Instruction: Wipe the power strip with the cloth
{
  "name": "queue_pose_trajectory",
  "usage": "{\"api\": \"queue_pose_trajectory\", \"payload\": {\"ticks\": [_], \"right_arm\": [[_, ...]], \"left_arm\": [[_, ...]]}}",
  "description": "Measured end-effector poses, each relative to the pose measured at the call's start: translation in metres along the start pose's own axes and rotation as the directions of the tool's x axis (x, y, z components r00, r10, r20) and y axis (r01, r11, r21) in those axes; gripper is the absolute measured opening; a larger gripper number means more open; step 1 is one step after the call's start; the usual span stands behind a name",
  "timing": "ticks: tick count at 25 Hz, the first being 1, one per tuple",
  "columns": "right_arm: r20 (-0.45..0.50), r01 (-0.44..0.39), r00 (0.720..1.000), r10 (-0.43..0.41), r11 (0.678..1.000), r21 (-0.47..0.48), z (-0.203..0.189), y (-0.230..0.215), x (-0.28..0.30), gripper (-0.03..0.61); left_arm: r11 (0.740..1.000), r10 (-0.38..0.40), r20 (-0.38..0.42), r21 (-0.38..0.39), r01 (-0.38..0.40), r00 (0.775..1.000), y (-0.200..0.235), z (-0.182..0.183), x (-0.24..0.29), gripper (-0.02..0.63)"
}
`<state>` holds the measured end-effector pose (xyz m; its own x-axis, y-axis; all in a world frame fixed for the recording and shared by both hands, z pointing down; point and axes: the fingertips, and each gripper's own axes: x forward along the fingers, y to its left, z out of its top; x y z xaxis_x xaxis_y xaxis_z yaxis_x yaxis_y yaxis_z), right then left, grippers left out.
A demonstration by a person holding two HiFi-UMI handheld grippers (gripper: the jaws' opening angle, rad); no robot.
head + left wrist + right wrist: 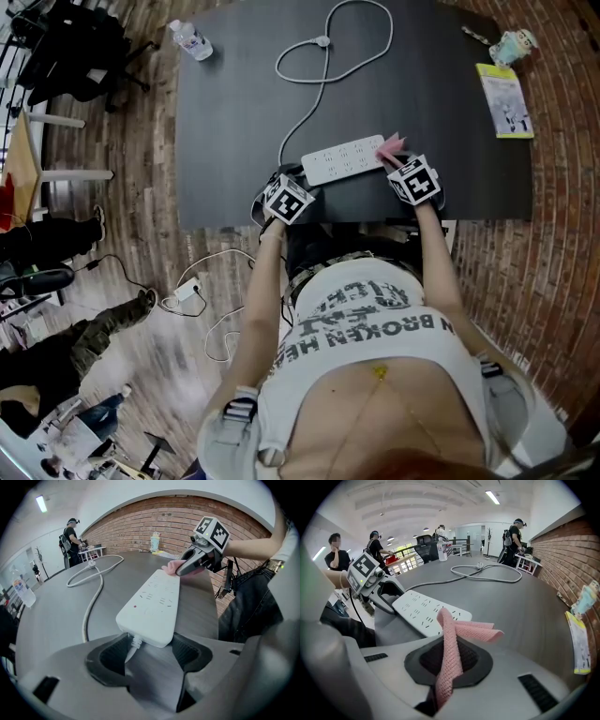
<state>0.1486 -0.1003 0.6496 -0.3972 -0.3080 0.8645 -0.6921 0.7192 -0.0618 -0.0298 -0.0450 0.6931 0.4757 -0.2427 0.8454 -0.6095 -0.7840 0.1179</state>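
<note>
Only legible txt: "BROKEN", upside down, on person's white shirt (375,323); rest unclear.

Quick headcount: one power strip (344,158), one cloth (391,145), two tongs, left tongs (292,176) and right tongs (390,157), one water bottle (192,40), one leaflet (505,100), one figurine (514,44), one table (234,112).
</note>
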Motion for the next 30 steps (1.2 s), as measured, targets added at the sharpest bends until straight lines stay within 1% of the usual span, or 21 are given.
{"api": "queue_pose_trajectory", "payload": {"ticks": [5,8,10,12,14,15,17,18,19,22,23,26,28,30], "right_arm": [[-0.005,0.013,1.000,-0.013,0.999,-0.034,0.000,0.002,0.000,0.017],[0.004,0.020,1.000,-0.020,0.995,-0.098,0.000,0.003,0.002,0.017],[0.027,0.014,1.000,-0.011,0.992,-0.128,0.002,0.007,-0.001,0.017],[0.080,-0.002,0.997,0.013,0.991,-0.137,0.012,0.012,-0.008,0.017],[0.139,-0.012,0.990,0.032,0.989,-0.146,0.021,0.016,-0.018,0.017],[0.162,-0.013,0.986,0.038,0.988,-0.154,0.025,0.018,-0.023,0.017],[0.200,-0.010,0.979,0.045,0.985,-0.175,0.034,0.021,-0.032,0.017],[0.216,-0.007,0.975,0.048,0.982,-0.186,0.038,0.023,-0.036,0.017],[0.232,-0.005,0.971,0.052,0.980,-0.197,0.041,0.024,-0.040,0.017],[0.291,0.005,0.955,0.062,0.975,-0.222,0.055,0.031,-0.054,0.017],[0.313,0.009,0.947,0.065,0.973,-0.230,0.060,0.034,-0.059,0.017],[0.385,0.016,0.920,0.077,0.973,-0.232,0.078,0.040,-0.077,0.017],[0.445,0.008,0.891,0.090,0.977,-0.213,0.092,0.046,-0.090,0.017],[0.505,-0.005,0.857,0.102,0.982,-0.189,0.107,0.051,-0.104,0.017]], "left_arm": [[1.000,0.000,0.037,0.018,-0.001,0.999,-0.001,0.000,-0.001,0.278],[0.999,0.027,0.032,0.020,-0.028,0.999,-0.002,0.001,-0.003,0.278],[0.999,0.054,0.029,0.000,-0.054,0.998,-0.003,0.003,-0.010,0.278],[0.996,0.082,0.069,-0.032,-0.080,0.994,-0.002,0.011,-0.022,0.278],[0.994,0.095,0.134,-0.065,-0.087,0.986,-0.002,0.020,-0.032,0.272],[0.992,0.103,0.159,-0.083,-0.090,0.982,-0.003,0.025,-0.040,0.256],[0.989,0.123,0.201,-0.110,-0.102,0.972,-0.005,0.038,-0.055,0.242],[0.987,0.132,0.227,-0.117,-0.107,0.965,-0.007,0.044,-0.061,0.229],[0.986,0.140,0.256,-0.123,-0.112,0.956,-0.008,0.052,-0.065,0.201],[0.982,0.161,0.353,-0.150,-0.114,0.922,-0.015,0.077,-0.080,0.062],[0.980,0.168,0.385,-0.166,-0.111,0.907,-0.017,0.086,-0.086,0.035],[0.973,0.189,0.471,-0.207,-0.101,0.862,-0.022,0.111,-0.101,0.012],[0.971,0.197,0.514,-0.219,-0.094,0.835,-0.025,0.124,-0.112,0.008],[0.970,0.202,0.549,-0.224,-0.090,0.811,-0.027,0.135,-0.124,0.008]]}}
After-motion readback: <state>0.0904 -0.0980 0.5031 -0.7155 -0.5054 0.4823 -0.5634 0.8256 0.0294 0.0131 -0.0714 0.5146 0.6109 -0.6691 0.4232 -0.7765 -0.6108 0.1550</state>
